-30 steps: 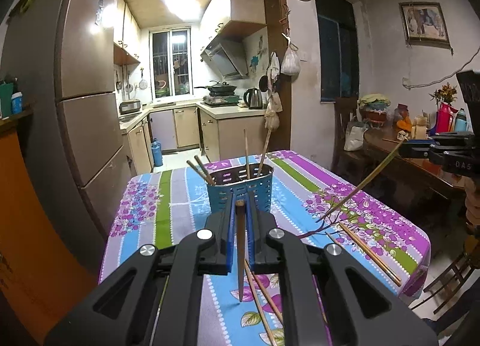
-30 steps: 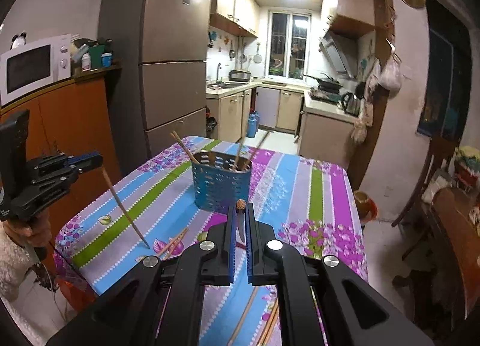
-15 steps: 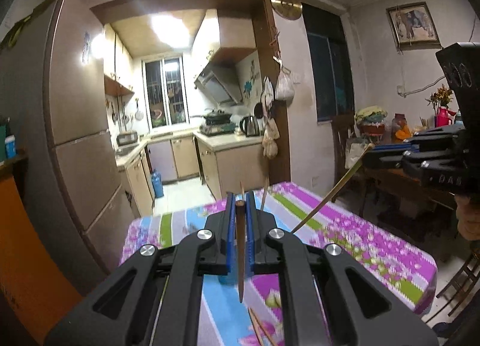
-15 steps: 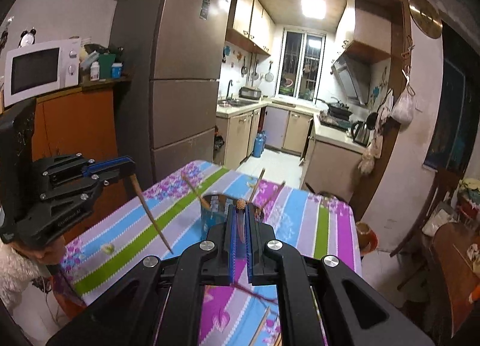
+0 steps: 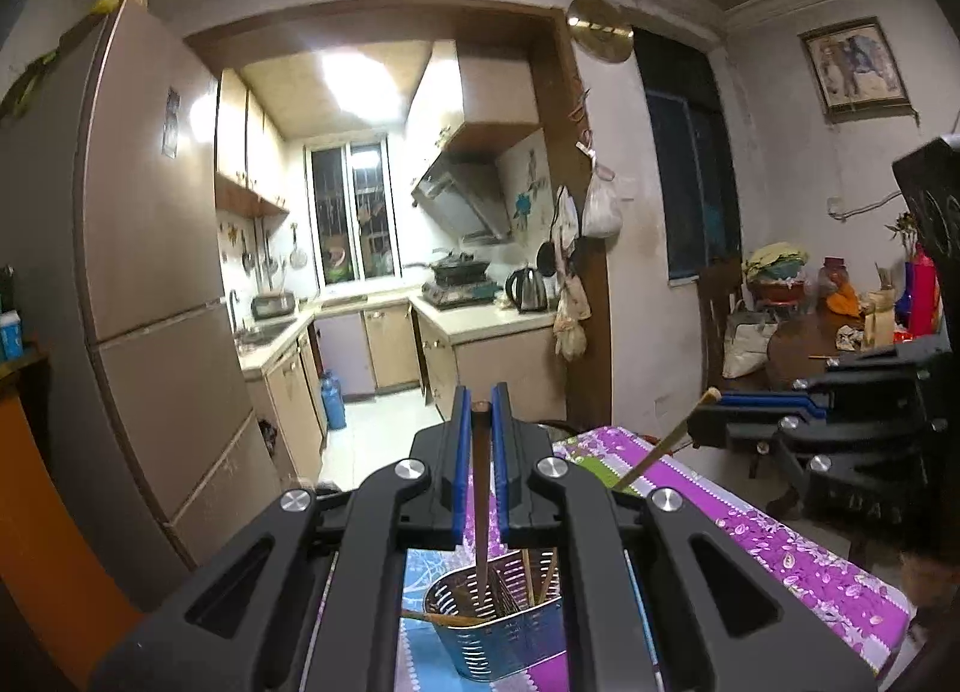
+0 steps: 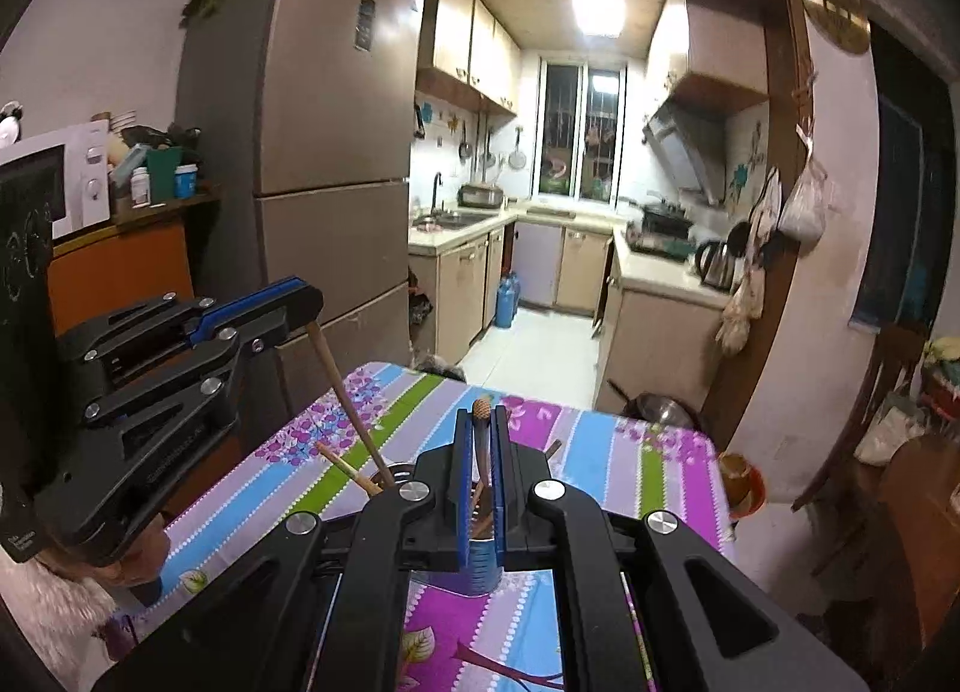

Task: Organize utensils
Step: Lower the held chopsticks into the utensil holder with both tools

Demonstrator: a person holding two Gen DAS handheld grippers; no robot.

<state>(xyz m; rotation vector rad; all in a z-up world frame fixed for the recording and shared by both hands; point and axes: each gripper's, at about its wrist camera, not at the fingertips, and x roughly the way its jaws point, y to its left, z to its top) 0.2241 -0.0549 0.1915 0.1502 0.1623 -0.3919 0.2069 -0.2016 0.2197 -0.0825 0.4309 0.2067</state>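
Each gripper point(image 5: 478, 422) point(image 6: 480, 434) clamps a chopstick point(image 5: 480, 506) point(image 6: 482, 440); tips hidden inside blue basket point(image 5: 510, 641)

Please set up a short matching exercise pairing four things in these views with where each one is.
Things:
1. brown chopstick
2. blue utensil holder
3. kettle
4. framed picture

Places:
A. on the kitchen counter
B. hung on the right wall
C. clamped in the left gripper, tip down in the holder
D. standing on the striped tablecloth

Pairs: 1-C, 2-D, 3-A, 4-B
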